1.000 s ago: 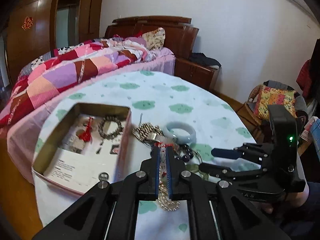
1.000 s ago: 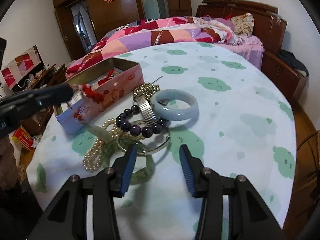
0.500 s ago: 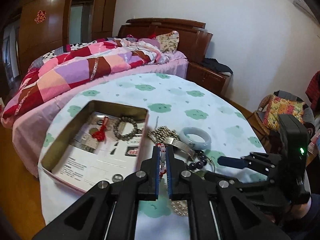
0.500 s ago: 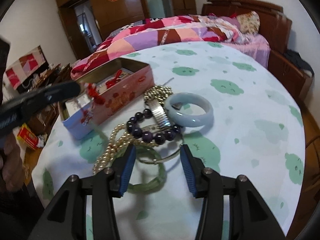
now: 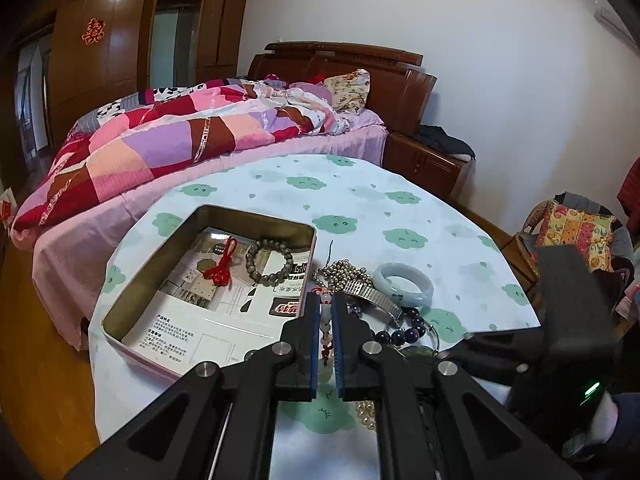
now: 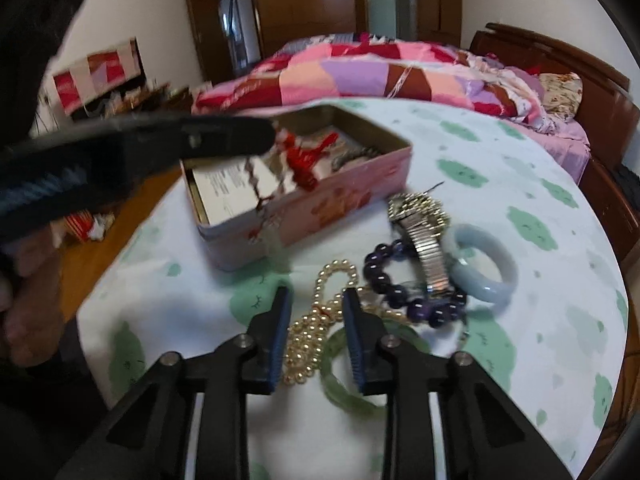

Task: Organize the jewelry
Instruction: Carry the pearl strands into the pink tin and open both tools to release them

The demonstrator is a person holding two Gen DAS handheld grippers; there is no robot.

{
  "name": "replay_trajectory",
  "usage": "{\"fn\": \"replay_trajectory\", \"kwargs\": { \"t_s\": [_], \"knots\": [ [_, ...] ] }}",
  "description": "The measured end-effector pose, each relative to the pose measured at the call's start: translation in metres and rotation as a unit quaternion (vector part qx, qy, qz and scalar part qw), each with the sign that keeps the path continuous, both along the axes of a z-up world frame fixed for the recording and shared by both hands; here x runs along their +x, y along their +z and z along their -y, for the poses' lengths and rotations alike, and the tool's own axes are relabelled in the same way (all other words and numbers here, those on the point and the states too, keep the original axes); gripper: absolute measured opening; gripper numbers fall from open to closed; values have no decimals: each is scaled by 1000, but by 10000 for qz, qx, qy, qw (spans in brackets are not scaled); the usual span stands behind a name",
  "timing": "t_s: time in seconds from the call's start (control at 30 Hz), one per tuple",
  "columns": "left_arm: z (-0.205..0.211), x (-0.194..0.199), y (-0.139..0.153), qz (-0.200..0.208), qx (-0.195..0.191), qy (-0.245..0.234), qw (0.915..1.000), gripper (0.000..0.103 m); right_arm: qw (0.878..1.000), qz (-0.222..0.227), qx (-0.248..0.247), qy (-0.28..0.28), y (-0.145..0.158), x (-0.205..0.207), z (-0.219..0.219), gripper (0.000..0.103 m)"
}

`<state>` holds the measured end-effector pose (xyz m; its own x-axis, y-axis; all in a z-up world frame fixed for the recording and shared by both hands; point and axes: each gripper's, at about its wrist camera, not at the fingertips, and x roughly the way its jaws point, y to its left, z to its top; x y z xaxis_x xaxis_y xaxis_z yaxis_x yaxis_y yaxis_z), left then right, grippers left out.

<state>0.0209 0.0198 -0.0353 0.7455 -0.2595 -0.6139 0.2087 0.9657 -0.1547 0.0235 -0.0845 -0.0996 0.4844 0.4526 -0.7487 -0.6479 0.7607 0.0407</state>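
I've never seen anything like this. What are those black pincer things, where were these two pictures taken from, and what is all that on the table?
There is no robot here. A person holds a two-finger gripper in each hand, and each gripper carries a camera looking along its fingers, so each picture comes from one of them.

The left gripper is shut on a beaded charm with red tassels, hanging beside the open tin. In the tin lie a red knot ornament and a grey bead bracelet.

The right gripper has just been closing around the pearl necklace; whether its pads already press on it I cannot tell.

Also on the tablecloth: a green bangle, a dark purple bead bracelet, a metal watch band and a pale bangle.
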Motion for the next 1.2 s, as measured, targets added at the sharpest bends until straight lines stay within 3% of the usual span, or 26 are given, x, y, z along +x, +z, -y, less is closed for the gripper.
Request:
{"fn": "replay_trajectory", "kwargs": {
  "t_s": [0.17, 0.33, 0.43, 0.73, 1.2],
  "knots": [
    [-7, 1, 2, 20, -61, 106, 9999, 4, 9982, -60, -563, 186, -14, 2, -21, 22],
    [-13, 1, 5, 41, -124, 159, 9998, 4, 9974, -95, -702, 124, -18, 2, -19, 15],
    [-15, 0, 7, 76, -148, 191, 9997, 4, 9983, -72, -570, 46, -17, 0, -11, 9],
    [-32, -2, 25, 282, -222, 349, 9987, 5, 9997, 190, 83, -85, 12, -2, -2, 9],
    [-52, 7, 44, 537, -144, 478, 9973, 5, 9971, 477, 589, -110, 52, 14, 4, 9]
  ]
}}
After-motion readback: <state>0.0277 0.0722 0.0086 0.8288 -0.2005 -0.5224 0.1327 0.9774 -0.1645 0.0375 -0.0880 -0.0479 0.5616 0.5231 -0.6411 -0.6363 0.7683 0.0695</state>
